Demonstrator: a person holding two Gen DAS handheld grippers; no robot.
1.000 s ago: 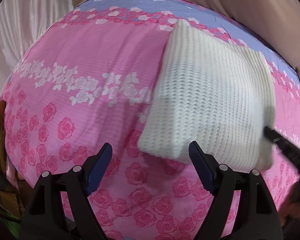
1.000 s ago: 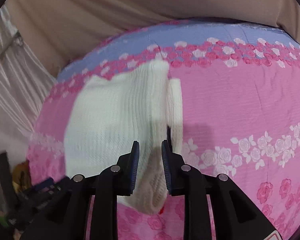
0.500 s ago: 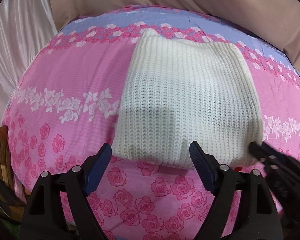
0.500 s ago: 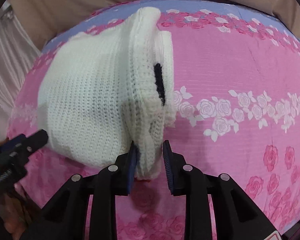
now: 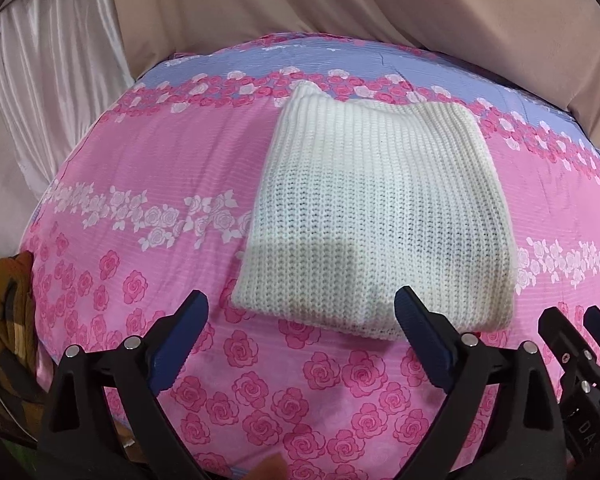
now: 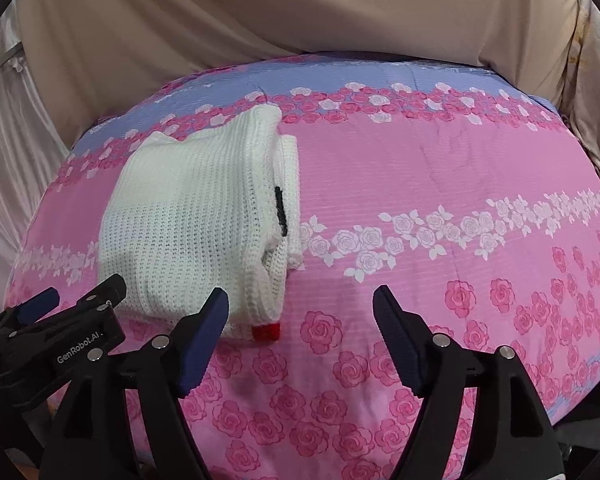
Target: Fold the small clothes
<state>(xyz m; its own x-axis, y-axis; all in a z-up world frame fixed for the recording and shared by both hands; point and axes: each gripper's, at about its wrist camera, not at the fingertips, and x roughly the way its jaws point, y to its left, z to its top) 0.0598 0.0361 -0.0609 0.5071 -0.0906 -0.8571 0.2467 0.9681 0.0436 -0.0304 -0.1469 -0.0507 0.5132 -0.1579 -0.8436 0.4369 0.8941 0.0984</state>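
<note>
A white knitted garment (image 5: pixel 376 208) lies folded into a rough rectangle on the pink rose-patterned bedspread (image 5: pixel 148 168). In the right wrist view the garment (image 6: pixel 188 224) shows layered edges on its right side, a black mark (image 6: pixel 280 210) and a small red trim piece (image 6: pixel 266 332) at its near corner. My left gripper (image 5: pixel 300 328) is open and empty, just in front of the garment's near edge. My right gripper (image 6: pixel 300 320) is open and empty, near the garment's near right corner. The left gripper also shows in the right wrist view (image 6: pixel 76 300).
A beige draped cloth (image 6: pixel 300 12) hangs behind the bed. White satin curtains (image 5: pixel 52 92) hang at the left. A brown patterned cloth (image 5: pixel 4 300) lies off the bed's left edge. The bedspread (image 6: pixel 460 220) stretches out right of the garment.
My right gripper has opened and let go of the garment's edge, then drawn back. The garment now lies flat. My left gripper has also pulled back, staying open.
</note>
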